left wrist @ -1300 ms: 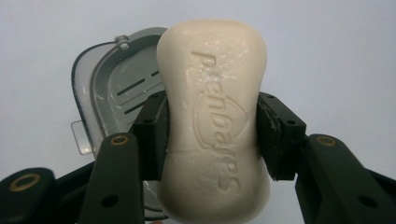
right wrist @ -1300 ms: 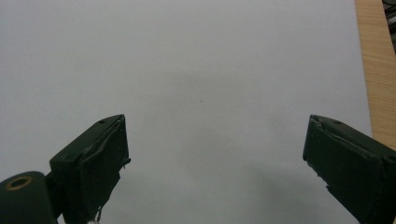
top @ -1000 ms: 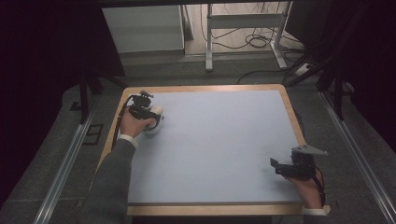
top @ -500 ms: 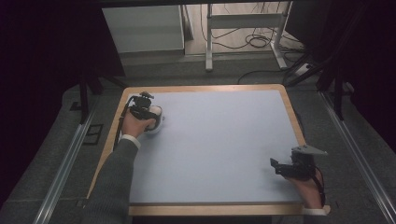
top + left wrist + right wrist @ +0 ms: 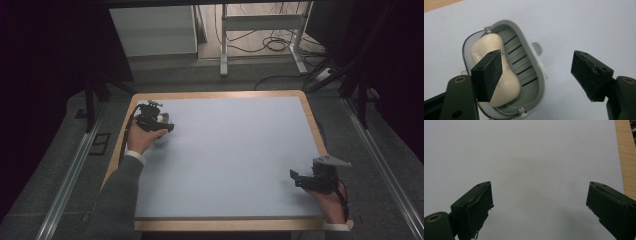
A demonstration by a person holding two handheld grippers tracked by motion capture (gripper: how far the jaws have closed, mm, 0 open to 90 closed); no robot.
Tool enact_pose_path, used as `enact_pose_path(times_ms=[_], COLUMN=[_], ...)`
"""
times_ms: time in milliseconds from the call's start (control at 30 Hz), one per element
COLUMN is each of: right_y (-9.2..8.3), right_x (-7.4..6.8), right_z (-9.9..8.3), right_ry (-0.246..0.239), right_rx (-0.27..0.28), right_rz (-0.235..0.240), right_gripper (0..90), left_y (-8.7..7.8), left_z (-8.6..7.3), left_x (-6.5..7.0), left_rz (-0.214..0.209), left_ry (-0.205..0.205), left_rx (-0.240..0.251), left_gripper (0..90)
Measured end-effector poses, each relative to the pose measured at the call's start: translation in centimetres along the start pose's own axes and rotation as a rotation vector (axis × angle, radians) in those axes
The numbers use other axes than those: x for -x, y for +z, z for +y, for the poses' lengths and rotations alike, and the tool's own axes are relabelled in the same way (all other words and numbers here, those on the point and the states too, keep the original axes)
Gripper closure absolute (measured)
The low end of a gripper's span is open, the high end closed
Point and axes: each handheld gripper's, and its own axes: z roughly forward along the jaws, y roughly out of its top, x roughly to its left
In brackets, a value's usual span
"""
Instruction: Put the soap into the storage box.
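A cream bar of soap [image 5: 510, 85] lies in a grey slotted soap dish [image 5: 529, 65] on the pale blue mat. My left gripper [image 5: 536, 62] hovers over the dish. Its jaws have just been opening and now stand wide apart, with no pad touching the soap. One jaw hides part of the bar. In the high view the left gripper [image 5: 159, 122] is at the table's far left, over the dish [image 5: 164, 139]. My right gripper [image 5: 299, 179] rests near the front right edge, open, with only bare mat between its fingers [image 5: 476, 207].
The blue mat [image 5: 235, 150] covers a wooden-rimmed table [image 5: 311, 120]. A small grey tab [image 5: 537, 48] lies on the mat beside the dish. Beyond the table are metal legs and cables on the floor [image 5: 270, 45].
The left hand has shifted slightly toward the near side, still over the soap dish. The right hand has stayed where it was.
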Motion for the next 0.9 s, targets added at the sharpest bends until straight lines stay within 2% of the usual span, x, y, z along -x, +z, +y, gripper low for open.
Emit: enact_pose_path(times_ms=[233,367,400,433,467,600,667,700,733,800,900], right_y=[0.0,-0.1,-0.1,-0.1,-0.1,-0.2,-0.2,-0.2,-0.2,-0.2,-0.2], right_x=[0.0,0.0,0.0,0.0,0.0,0.0,0.0,-0.1,-0.1,-0.1,-0.2], right_z=[0.0,0.0,0.0,0.0,0.0,0.1,0.1,0.0,0.0,0.1,0.1], right_ry=[-0.002,-0.001,-0.001,-0.001,-0.001,0.0,0.001,0.0,0.0,-0.004,-0.004], right_rx=[-0.001,0.001,0.001,0.001,0.001,0.002,0.003,0.002,0.002,0.001,0.001], right_rz=[0.001,0.0,-0.001,-0.003,-0.003,-0.001,-0.001,-0.002,-0.002,0.0,0.0], right_gripper=[6.5,6.5,6.5,6.5,6.5,6.5,6.5,6.5,6.5,6.5,6.5], left_y=[-1.9,-2.6,-2.6,-2.9,-2.9,-3.2,-3.3,-3.2,-3.2,-3.0,-2.8], left_z=[-1.4,-2.9,-2.9,-3.9,-3.9,-5.7,-6.7,-7.7,-7.7,-9.2,-10.1], left_x=[1.0,2.1,2.1,2.8,2.8,3.7,4.1,4.7,4.7,5.3,5.8], left_rz=[-0.055,-0.097,-0.097,-0.124,-0.124,-0.161,-0.172,-0.17,-0.17,-0.172,-0.172], left_ry=[0.03,0.074,0.074,0.086,0.086,0.115,0.127,0.147,0.147,0.158,0.16], left_rx=[0.045,0.039,0.039,0.046,0.046,0.039,0.028,0.006,0.006,-0.003,-0.008], left_gripper=[24.3,24.0,23.9,23.9,23.9,23.8,23.6,23.2,22.9,22.9,22.9])
